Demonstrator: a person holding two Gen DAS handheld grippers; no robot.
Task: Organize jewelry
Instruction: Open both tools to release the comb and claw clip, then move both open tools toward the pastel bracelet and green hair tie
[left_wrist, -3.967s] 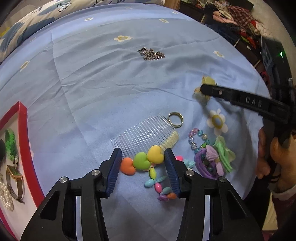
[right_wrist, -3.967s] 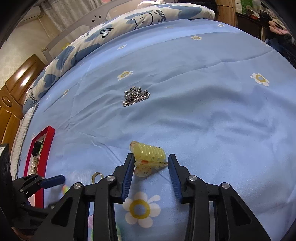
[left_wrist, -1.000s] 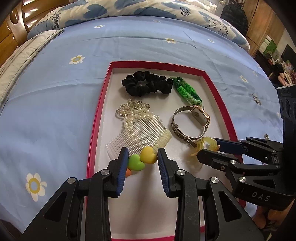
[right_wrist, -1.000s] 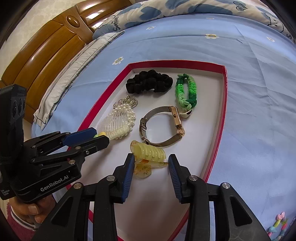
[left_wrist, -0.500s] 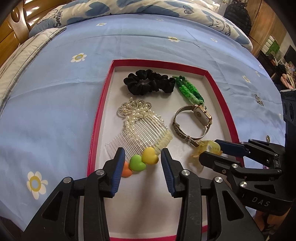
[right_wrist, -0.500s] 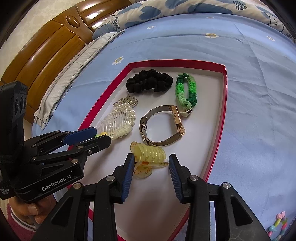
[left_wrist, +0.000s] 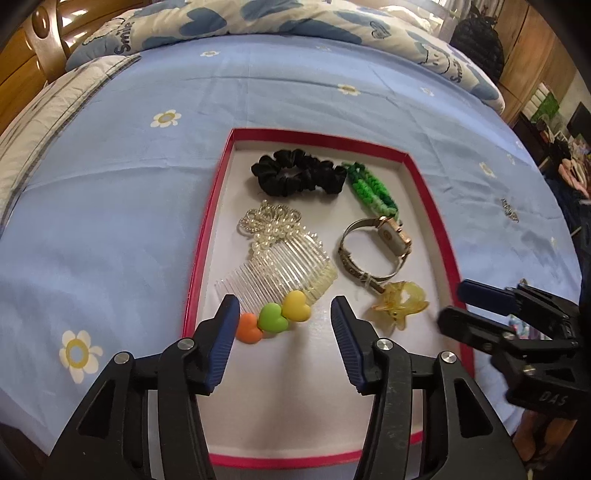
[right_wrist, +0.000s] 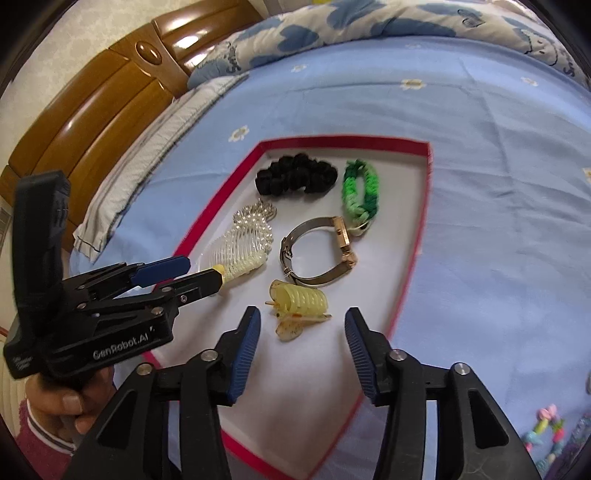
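Red-rimmed tray (left_wrist: 436, 206) now holds both drops: heart comb (left_wrist: 275, 291) lies freed between left gripper (left_wrist: 282, 332) jaws, long axis slanting away-right. Right gripper (right_wrist: 301, 343) jaws, just widened too, straddle yellow claw clip (right_wrist: 299, 306) without contact.

A blue bedsheet (left_wrist: 110, 221) printed with daisies is stretching out all around and far ahead of the left gripper (left_wrist: 280, 306); one daisy (left_wrist: 78, 353) is lying on it just to that gripper's left. A white quilt (left_wrist: 258, 18) with blue patches is bunching up across the far end, straight ahead. A dark bag (left_wrist: 476, 48) is sitting beyond it, ahead to the right, against wooden furniture (left_wrist: 535, 55). Ahead and left of the right gripper (right_wrist: 301, 314), a glossy wooden headboard (right_wrist: 92, 110) is catching the light, with a white striped pillow (right_wrist: 147, 166) lying below it.
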